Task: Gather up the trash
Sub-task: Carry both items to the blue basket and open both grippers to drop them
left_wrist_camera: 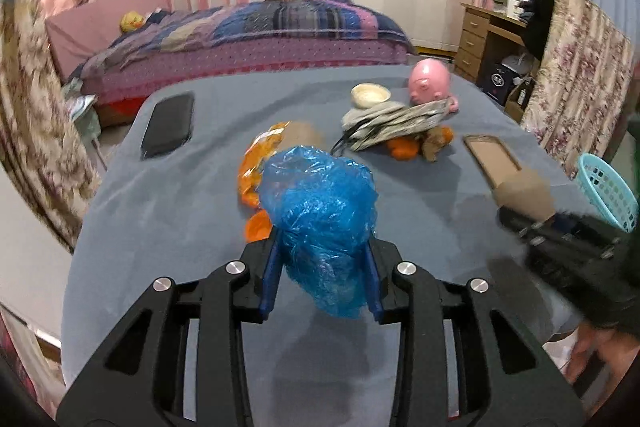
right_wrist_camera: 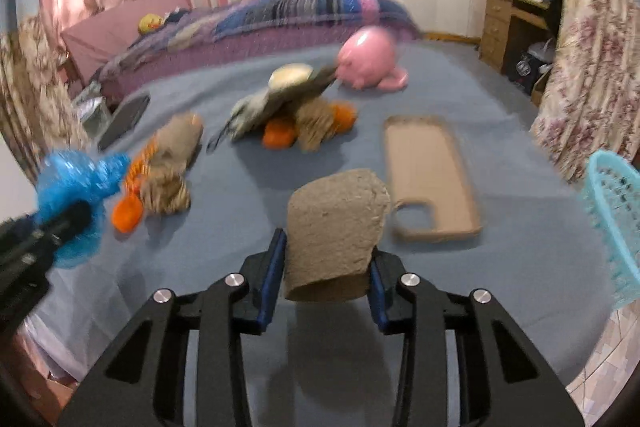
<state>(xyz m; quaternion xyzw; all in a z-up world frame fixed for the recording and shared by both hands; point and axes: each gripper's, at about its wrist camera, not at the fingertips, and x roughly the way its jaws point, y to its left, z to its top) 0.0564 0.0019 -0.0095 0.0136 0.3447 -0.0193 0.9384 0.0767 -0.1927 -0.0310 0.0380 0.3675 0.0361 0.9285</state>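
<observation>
Grey cloth covers the table [left_wrist_camera: 168,211] before a bed [left_wrist_camera: 256,39], a turquoise basket [right_wrist_camera: 616,219] at its right edge, while the left gripper [left_wrist_camera: 324,267] clamps a crumpled blue plastic bag [left_wrist_camera: 320,211] and the right gripper [right_wrist_camera: 328,271] clamps a brown cardboard piece [right_wrist_camera: 336,223] above it.

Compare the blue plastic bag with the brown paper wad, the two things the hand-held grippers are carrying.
The blue plastic bag is glossy, translucent and crinkled; the brown paper wad is matte, opaque and blocky. The bag sits in the left hand-held gripper, the wad in the right hand-held gripper. Both are clamped between blue pads, lifted off the table.
</observation>
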